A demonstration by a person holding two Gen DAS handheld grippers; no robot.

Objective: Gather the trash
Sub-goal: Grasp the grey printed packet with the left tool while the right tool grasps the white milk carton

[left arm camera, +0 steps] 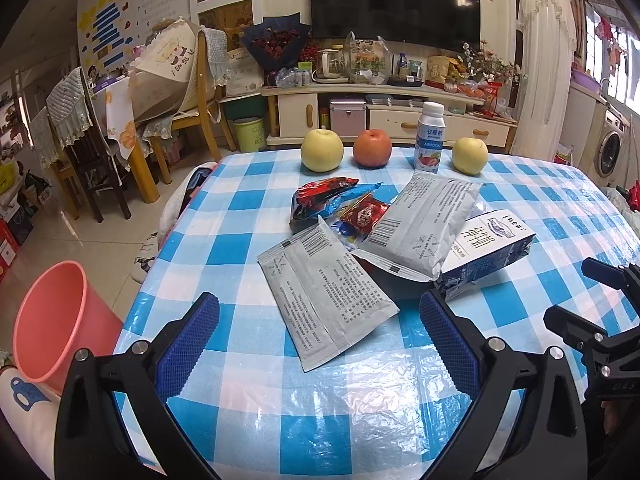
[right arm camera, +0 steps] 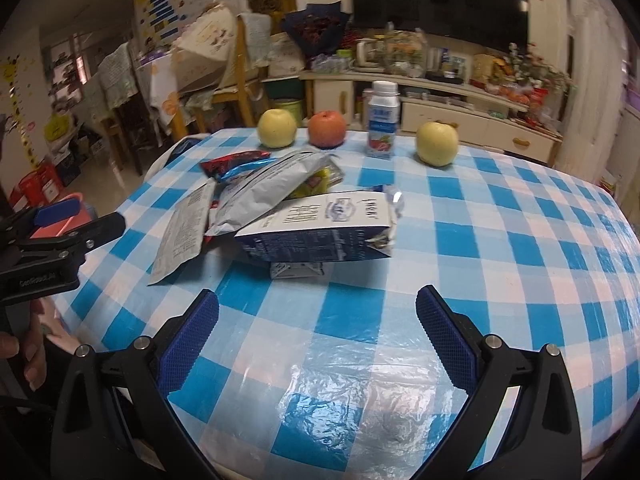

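— Two grey foil pouches: one flat, one puffed and leaning on the blue-white milk carton, which lies on its side. Crinkly red-and-blue snack wrappers behind them — can't count them exactly, they overlap.

— Fruit?

— Three apples at the far edge of the checkered tabletop: two yellow, one red. One upright yogurt bottle between the red and the right yellow.

— Containers?

— One pink plastic bin on the floor left of the tabletop; inside not visible.

— Tools?

— Left tool jaws apart, holding nothing, over the flat pouch's near end. Right tool also spread, nothing in it, just short of the carton.
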